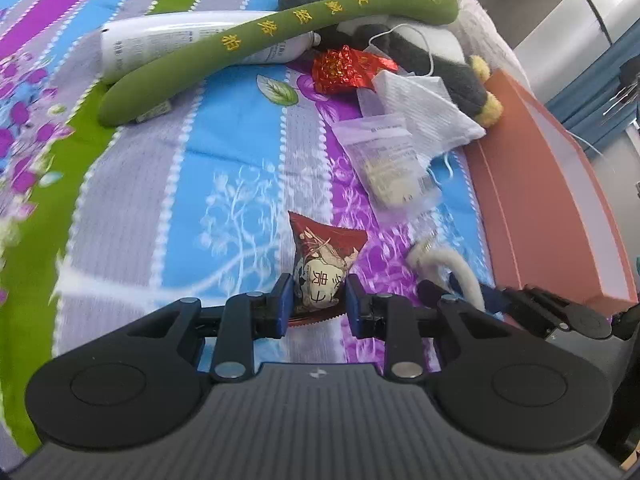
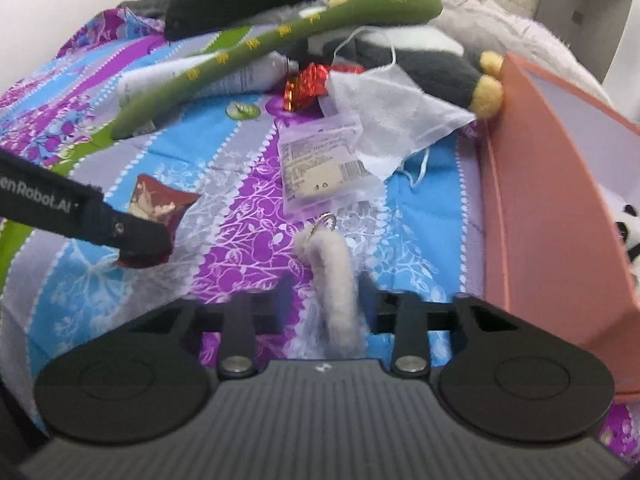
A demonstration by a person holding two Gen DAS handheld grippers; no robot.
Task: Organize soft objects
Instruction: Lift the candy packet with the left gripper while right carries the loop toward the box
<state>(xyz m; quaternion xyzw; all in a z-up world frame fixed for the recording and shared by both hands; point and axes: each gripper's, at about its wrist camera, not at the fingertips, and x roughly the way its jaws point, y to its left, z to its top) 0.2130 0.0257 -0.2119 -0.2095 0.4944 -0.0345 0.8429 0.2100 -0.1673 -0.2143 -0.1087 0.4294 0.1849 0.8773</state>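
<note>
While angled down over the striped floral bedspread (image 1: 240, 152), left claw (image 1: 316, 296) clamped on a red snack packet (image 1: 324, 256). Right claw (image 2: 324, 292) set astride a fuzzy white keychain strap (image 2: 336, 276); pads blurred, cannot tell whether pressing it. Beyond: clear sachet (image 2: 320, 164), white mesh pouch (image 2: 392, 108), green plush stick (image 1: 280, 36), with a pink box (image 2: 552, 200) alongside.
</note>
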